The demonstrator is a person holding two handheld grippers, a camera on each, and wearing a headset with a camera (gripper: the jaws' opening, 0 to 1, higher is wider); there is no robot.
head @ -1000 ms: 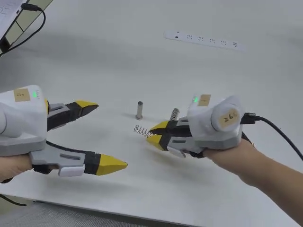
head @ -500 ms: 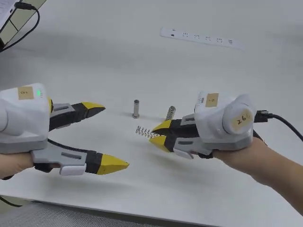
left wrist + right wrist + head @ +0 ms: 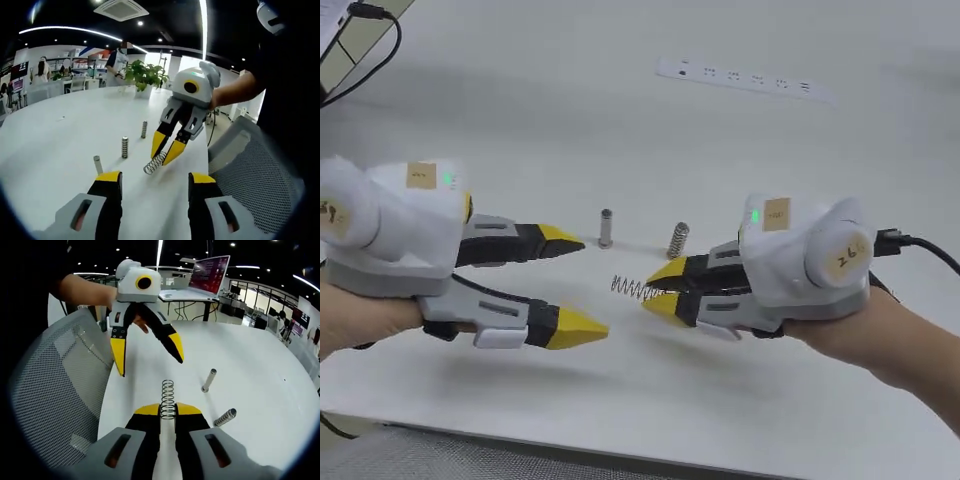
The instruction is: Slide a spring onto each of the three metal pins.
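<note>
White bench point(image 3: 520, 110), R tool point(image 3: 658, 290) pinching spring point(image 3: 626, 288)

We are working in what is looking like an open-plan office. We are facing a long white table point(image 3: 520, 100) carrying a power strip point(image 3: 735, 78), with a mesh office chair point(image 3: 55, 385) standing beside it. Around us we are seeing a desk point(image 3: 187, 296) bearing a glowing laptop point(image 3: 209, 267), a potted plant point(image 3: 145, 76), people point(image 3: 40, 70) standing about, strip lights point(image 3: 160, 250) and a ceiling air-conditioning unit point(image 3: 123, 8).
</note>
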